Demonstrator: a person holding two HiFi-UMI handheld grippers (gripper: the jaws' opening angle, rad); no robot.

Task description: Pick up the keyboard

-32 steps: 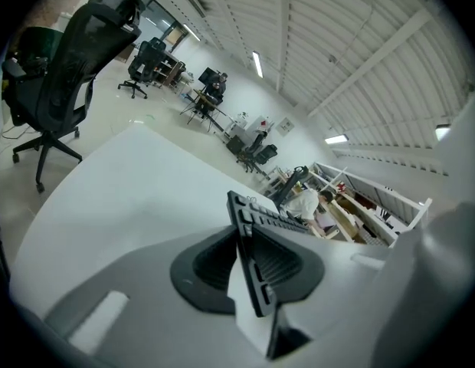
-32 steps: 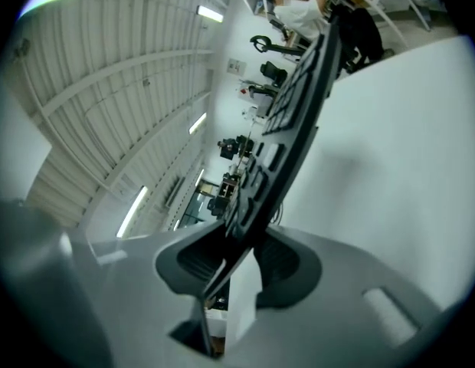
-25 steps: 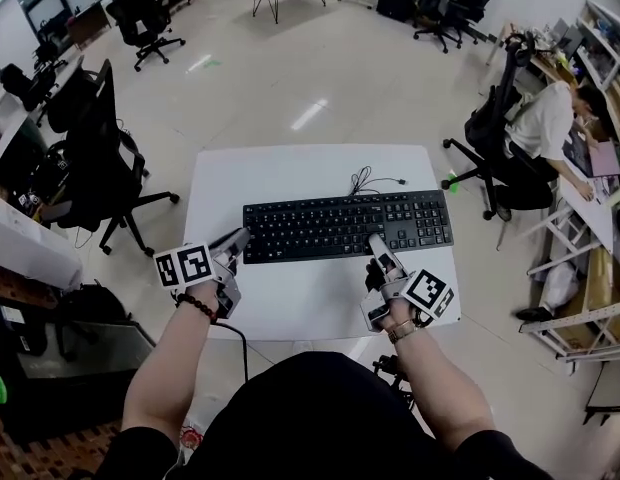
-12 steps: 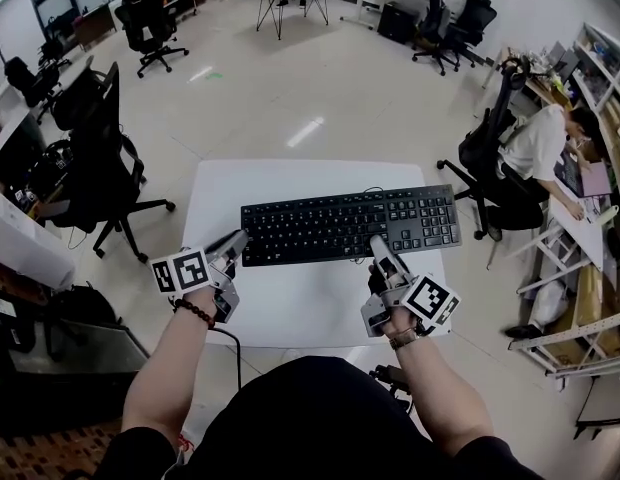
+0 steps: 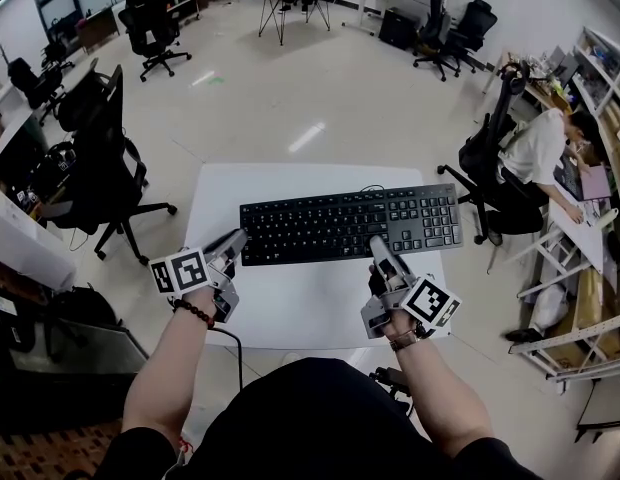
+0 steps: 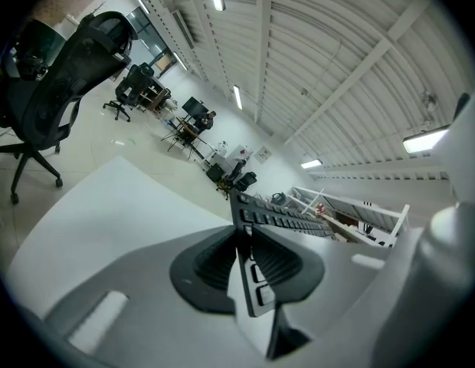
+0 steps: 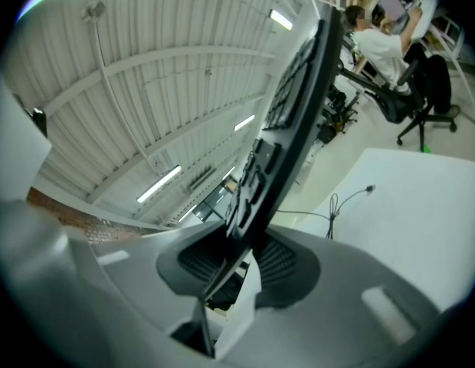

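The black keyboard (image 5: 350,224) hangs a little above the white table (image 5: 290,298), held by both grippers. My left gripper (image 5: 238,238) is shut on the keyboard's left end; in the left gripper view the keyboard (image 6: 287,219) runs away edge-on from between the pads of that gripper (image 6: 245,263). My right gripper (image 5: 375,243) is shut on the near edge, right of the middle. In the right gripper view the keyboard (image 7: 291,106) stands steeply tilted out of the gripper (image 7: 237,263). Its cable (image 7: 341,202) trails onto the table behind.
A black office chair (image 5: 100,158) stands left of the table. A seated person (image 5: 540,148) and another chair are at the right, by desks and shelves (image 5: 600,268). More chairs and a desk stand at the far side of the pale floor.
Both grippers have risen with the keyboard between them, the right one more than the left, so the keyboard sits higher off the table.
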